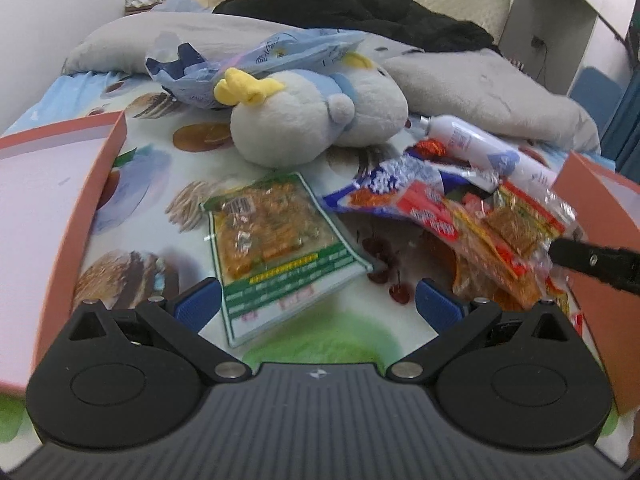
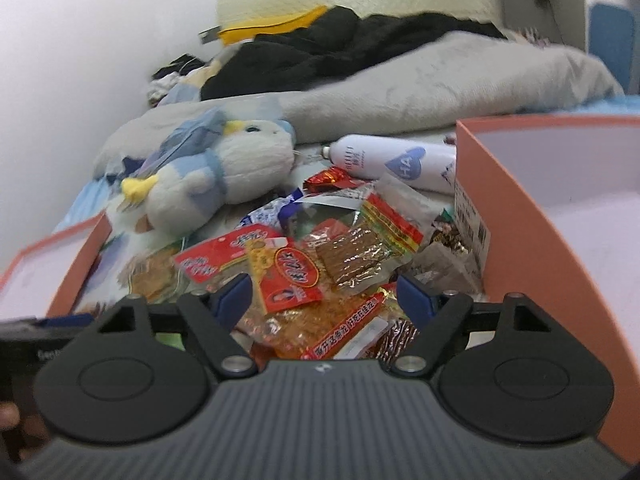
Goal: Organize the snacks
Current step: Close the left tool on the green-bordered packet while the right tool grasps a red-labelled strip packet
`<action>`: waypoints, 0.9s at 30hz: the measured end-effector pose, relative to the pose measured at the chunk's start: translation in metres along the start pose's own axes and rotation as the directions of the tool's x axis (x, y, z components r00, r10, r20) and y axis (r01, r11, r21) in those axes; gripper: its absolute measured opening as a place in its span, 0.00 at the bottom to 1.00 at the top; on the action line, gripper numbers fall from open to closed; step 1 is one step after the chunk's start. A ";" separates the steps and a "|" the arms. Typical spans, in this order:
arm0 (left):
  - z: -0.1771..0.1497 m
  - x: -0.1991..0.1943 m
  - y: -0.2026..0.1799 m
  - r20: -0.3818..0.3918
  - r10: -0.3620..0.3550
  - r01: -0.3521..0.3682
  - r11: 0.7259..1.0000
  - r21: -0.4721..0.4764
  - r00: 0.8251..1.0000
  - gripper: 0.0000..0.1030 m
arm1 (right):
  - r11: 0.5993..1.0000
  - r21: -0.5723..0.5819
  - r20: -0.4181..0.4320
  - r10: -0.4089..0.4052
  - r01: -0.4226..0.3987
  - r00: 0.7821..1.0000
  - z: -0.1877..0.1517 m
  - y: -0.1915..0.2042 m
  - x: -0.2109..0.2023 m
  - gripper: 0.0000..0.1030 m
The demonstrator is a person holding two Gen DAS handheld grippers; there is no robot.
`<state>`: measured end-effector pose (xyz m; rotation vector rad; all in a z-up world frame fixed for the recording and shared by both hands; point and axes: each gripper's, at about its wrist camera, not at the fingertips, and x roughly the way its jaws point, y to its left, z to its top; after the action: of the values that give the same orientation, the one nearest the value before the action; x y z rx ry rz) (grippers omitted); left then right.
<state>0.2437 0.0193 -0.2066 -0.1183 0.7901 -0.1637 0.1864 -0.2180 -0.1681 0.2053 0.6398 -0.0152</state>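
A green-edged snack packet lies flat on the printed bed sheet, its near end between the fingers of my open left gripper. A heap of red and orange snack packets lies to its right. In the right wrist view my right gripper is open and empty just above that heap, with a red packet between its fingers. An orange box stands at the left, another orange box at the right. The right gripper's finger shows at the left wrist view's right edge.
A grey-blue plush bird and a white spray can lie behind the snacks. A blue plastic bag, grey pillows and black clothes sit farther back. A wall runs along the left.
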 end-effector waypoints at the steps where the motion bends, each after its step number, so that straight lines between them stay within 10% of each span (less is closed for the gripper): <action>1: 0.003 0.004 0.002 0.003 -0.001 0.001 1.000 -0.016 1.000 1.00 | 1.000 0.007 -0.005 -0.010 0.010 1.000 0.000 -0.001 0.003 0.78; 27: 0.032 0.089 0.026 -0.011 0.140 -0.140 0.986 -0.089 0.990 1.00 | 0.979 0.147 -0.035 -0.136 0.140 0.990 0.009 -0.018 0.070 0.68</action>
<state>0.3309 0.0294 -0.2511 -0.1469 0.8081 0.0049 0.2466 -0.2336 -0.2056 0.3054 0.6777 -0.1953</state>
